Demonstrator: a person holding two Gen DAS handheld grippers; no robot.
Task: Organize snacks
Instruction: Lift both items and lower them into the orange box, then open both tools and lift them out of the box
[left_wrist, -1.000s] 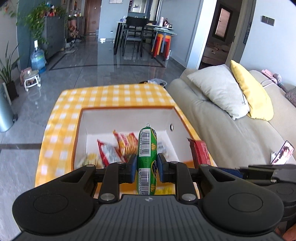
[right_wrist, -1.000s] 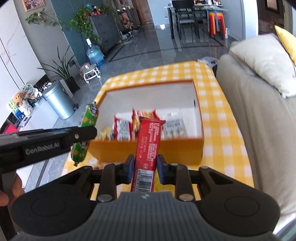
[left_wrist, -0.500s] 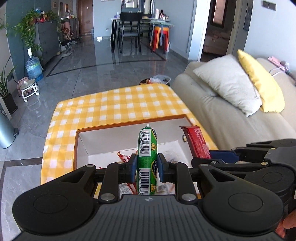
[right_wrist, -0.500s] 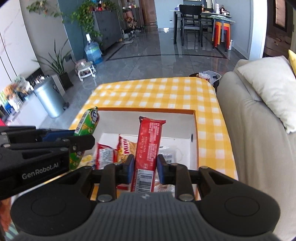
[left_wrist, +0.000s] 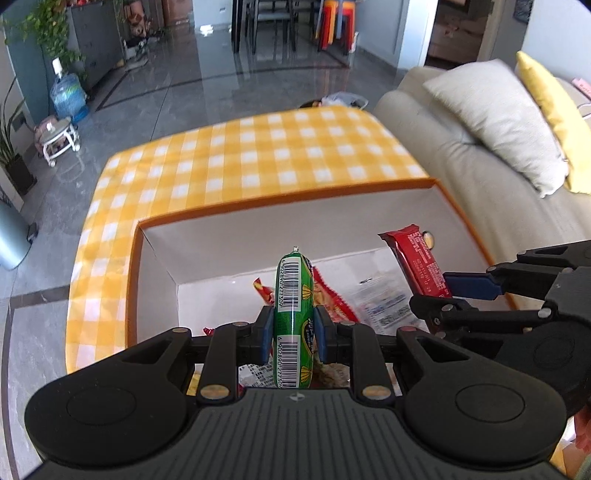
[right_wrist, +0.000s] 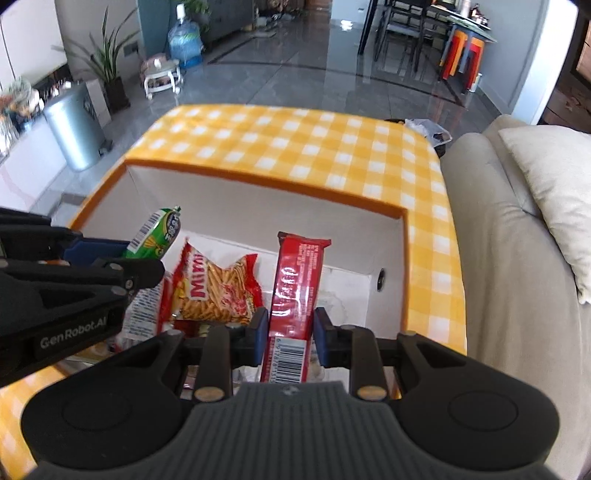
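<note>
My left gripper (left_wrist: 294, 334) is shut on a green sausage stick (left_wrist: 294, 295) with barcodes, held upright over the orange box (left_wrist: 280, 201). My right gripper (right_wrist: 288, 332) is shut on a long red snack bar (right_wrist: 295, 284), also above the box's white inside. In the box lie a red bag of fries-like snacks (right_wrist: 218, 284) and other packets. The right gripper with the red bar (left_wrist: 421, 262) shows at the right of the left wrist view. In the right wrist view the left gripper with the green stick (right_wrist: 155, 236) comes in from the left.
The box stands on a table with a yellow checked cloth (left_wrist: 266, 155). A beige sofa (right_wrist: 517, 258) with a grey pillow (left_wrist: 495, 122) and a yellow one is close on the right. A metal bin (right_wrist: 74, 129), plants and a water bottle stand on the floor to the left.
Both grippers have moved forward and down over the box, each still holding its snack. The box's inside now fills more of both views.
</note>
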